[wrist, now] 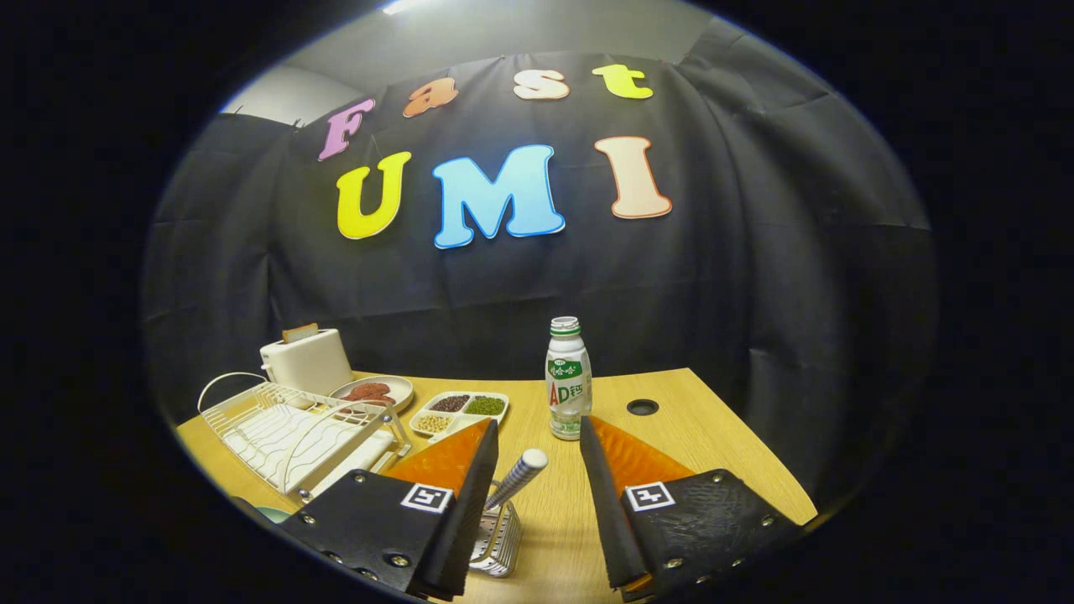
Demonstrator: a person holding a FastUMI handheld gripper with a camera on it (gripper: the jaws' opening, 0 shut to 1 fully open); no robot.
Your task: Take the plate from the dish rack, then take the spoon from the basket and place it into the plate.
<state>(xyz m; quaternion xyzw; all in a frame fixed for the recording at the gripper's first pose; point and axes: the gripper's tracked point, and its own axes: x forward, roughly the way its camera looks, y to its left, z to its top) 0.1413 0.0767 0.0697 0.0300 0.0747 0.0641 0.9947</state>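
Tongs spread wide above the spoon

The tongs (537,436) stand released, fingers well apart, gripping nothing. Between them, nearer the left finger, the spoon (518,476) handle tilts up toward 1 o'clock from a small wire basket (497,541) on the wooden worktop (688,445). At 10 o'clock lies the white dish rack (285,428); I cannot make out the plate. Beyond the rack sit a toaster (306,361), a dish of red food (373,392) and a divided tray of beans (460,410). A drink bottle (567,379) stands just ahead at 12 o'clock
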